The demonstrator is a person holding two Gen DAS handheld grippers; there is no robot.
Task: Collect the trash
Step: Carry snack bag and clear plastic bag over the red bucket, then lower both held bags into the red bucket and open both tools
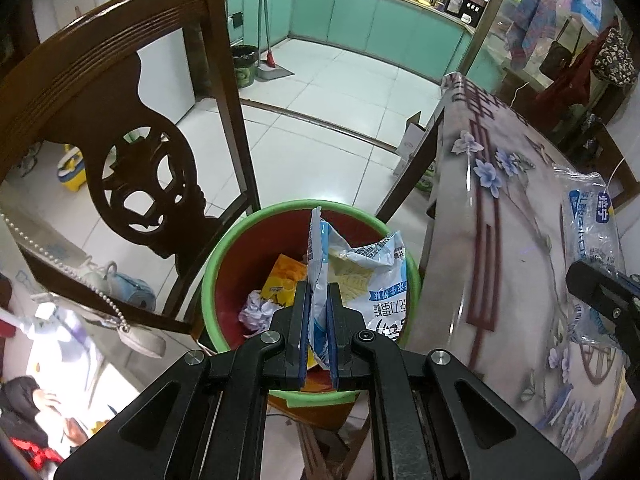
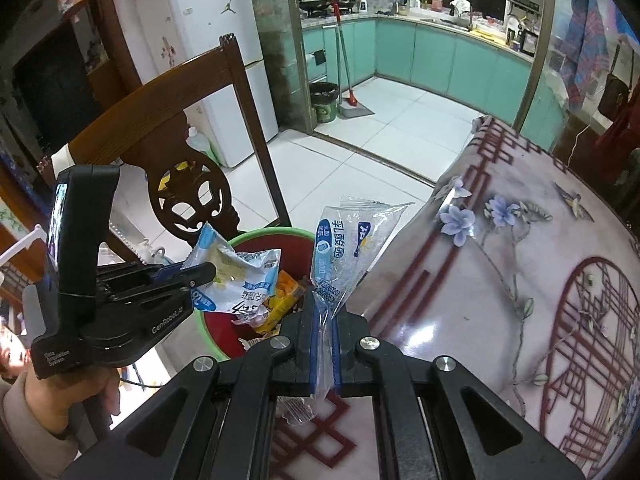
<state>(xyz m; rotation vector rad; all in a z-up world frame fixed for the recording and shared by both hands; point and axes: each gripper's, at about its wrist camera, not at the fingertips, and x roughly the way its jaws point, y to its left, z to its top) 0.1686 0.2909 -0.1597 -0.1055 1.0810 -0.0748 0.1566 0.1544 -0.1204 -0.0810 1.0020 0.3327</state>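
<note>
the blue-and-white snack bag [image 1: 360, 276] hung crumpled over the open bin [image 1: 224, 276], pinched between the blue pads of the left tool [image 1: 319, 316], which was clenched on its thin, glossy film. the clear plastic wrapper [image 2: 348, 248], see-through with blue print, stood up stiffly from the right tool [image 2: 325, 336], clamped on its lower end, just at the edge of the surface [image 2: 500, 280] and beside the bin. the bin was round, green-rimmed and red inside, and already held a yellow packet [image 1: 285, 276] and a wad of crumpled paper [image 1: 258, 312], so part of the collecting looked done. both held pieces had not yet been dropped in; letting go over the mouth seemed to be what was left. a carved dark wooden chair [image 1: 132, 128] stood just behind the bin on pale floor tiles
</note>
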